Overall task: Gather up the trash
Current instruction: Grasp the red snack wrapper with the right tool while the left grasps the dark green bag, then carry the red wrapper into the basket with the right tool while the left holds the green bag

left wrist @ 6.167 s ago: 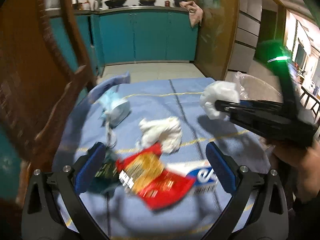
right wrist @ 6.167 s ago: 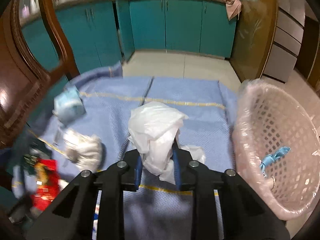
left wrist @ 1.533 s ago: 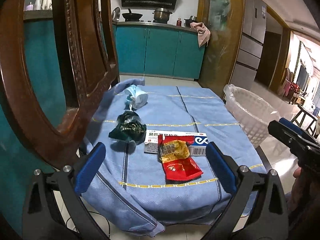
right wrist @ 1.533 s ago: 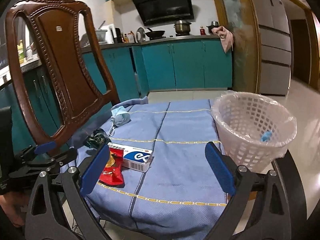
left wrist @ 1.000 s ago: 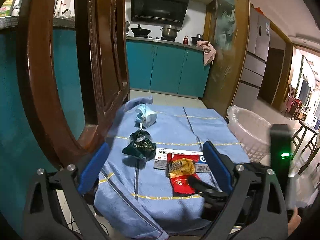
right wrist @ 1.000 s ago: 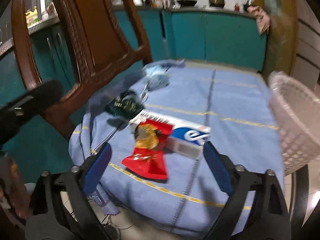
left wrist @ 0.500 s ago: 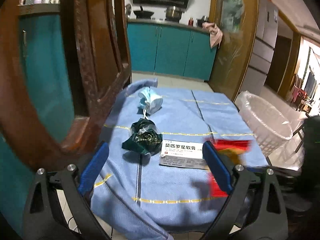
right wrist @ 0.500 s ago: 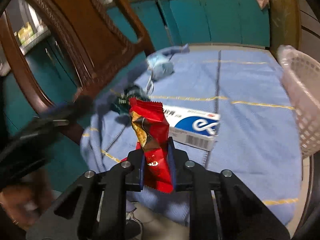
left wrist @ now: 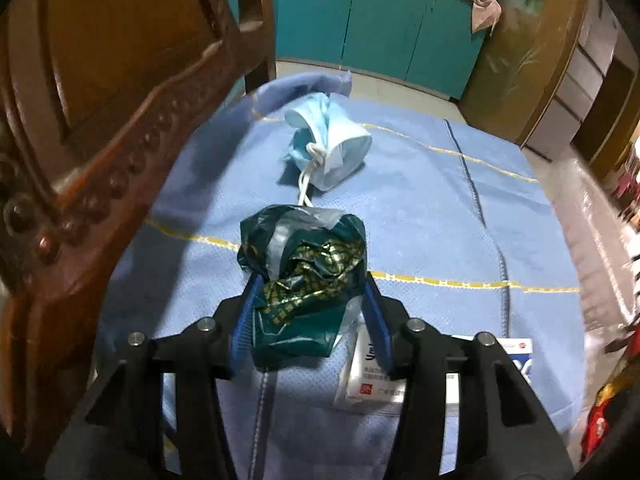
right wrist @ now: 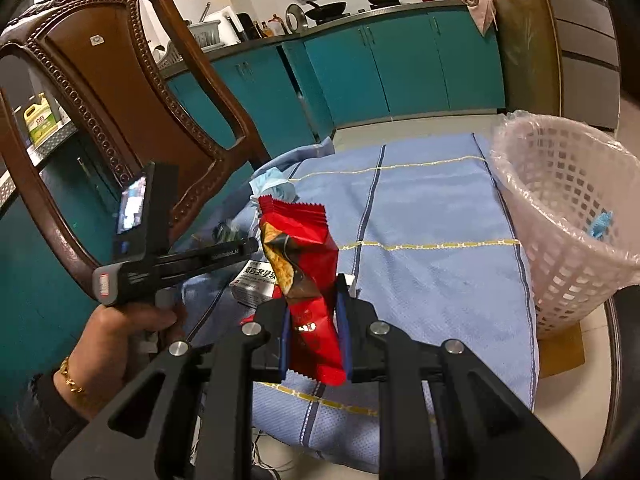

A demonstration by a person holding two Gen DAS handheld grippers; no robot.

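The right gripper (right wrist: 313, 334) pinches a red snack wrapper (right wrist: 306, 276); the left gripper (left wrist: 308, 316) squeezes a crumpled dark-green bag (left wrist: 302, 264). Either slick piece could slip before reaching the basket (right wrist: 568, 216) far right.

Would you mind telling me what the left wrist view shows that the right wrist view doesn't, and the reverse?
Left wrist only: the left claw shut on the green bag, seen up close.

Right wrist only: the right claw shut on the red wrapper, and the whole basket with a blue scrap inside.

Both: the mask, the white box and the blue cloth.
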